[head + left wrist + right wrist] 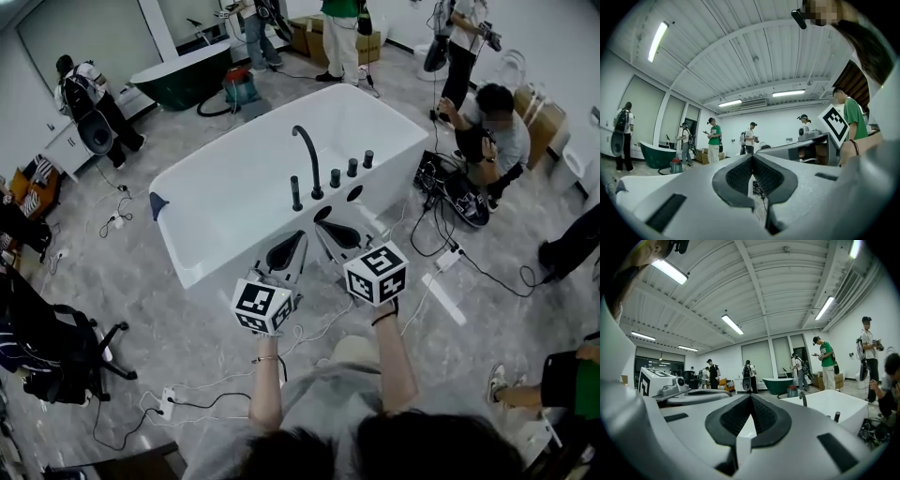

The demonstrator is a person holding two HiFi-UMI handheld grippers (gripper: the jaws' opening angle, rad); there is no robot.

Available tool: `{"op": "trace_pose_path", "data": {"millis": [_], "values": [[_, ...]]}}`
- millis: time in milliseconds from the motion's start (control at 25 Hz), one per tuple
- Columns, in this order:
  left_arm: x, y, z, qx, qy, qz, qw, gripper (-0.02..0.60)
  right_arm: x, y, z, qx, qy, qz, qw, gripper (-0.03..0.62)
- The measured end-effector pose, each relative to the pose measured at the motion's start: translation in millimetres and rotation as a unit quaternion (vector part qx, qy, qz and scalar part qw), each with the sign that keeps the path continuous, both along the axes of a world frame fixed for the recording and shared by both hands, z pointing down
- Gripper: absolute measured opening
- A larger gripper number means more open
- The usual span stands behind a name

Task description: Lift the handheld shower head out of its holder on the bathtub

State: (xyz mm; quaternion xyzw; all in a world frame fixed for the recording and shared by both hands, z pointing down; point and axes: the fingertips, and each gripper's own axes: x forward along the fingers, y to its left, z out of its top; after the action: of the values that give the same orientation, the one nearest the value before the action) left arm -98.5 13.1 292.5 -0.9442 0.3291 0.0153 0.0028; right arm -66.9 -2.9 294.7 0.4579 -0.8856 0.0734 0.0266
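Left gripper: jaws pressed together, nothing between them, tip near the rim of the white rectangular bathtub. The slim black handheld shower head stands upright in its holder on the tub deck, just left of the curved black spout and clear of both grippers. Right gripper: jaws pressed together, empty.

You will find no word, number or brand name that can be read in these views. The marker cube of your left gripper and the marker cube of your right gripper carry only black-and-white square patterns, no letters. Any print on the cardboard boxes is too small to read.
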Motion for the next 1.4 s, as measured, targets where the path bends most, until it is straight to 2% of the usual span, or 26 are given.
{"op": "trace_pose_path", "data": {"millis": [360, 600, 800, 960, 1160, 1400], "values": [[-35.2, -24.8, 4.0, -0.007, 0.007, -0.040, 0.9992, 0.006, -32.7, -27.3, 2.3, -0.005, 0.004, -0.032, 0.999, 0.000], [-31.6, -46.8, 4.5, -0.010, 0.005, -0.055, 0.9984, 0.006, -32.8, -47.5, 2.7, -0.003, 0.007, -0.053, 0.999, 0.000], [-27.1, -75.6, 2.0, -0.005, -0.007, -0.067, 0.9977, 0.006, -16.2, -83.3, -4.5, 0.007, 0.003, -0.033, 0.999, 0.000], [-15.6, -98.9, -6.0, 0.001, -0.006, -0.077, 0.9970, 0.006, 0.9, -110.0, -13.6, 0.015, 0.003, -0.036, 0.999, 0.000], [3.6, -120.4, -8.3, -0.006, -0.011, -0.088, 0.9960, 0.006, 37.1, -148.9, -34.7, 0.033, -0.016, 0.010, 0.999, 0.000], [8.9, -140.4, 0.4, -0.017, -0.005, -0.114, 0.9933, 0.006, 56.1, -170.3, -24.4, 0.020, -0.017, 0.002, 1.000, 0.000]]}}
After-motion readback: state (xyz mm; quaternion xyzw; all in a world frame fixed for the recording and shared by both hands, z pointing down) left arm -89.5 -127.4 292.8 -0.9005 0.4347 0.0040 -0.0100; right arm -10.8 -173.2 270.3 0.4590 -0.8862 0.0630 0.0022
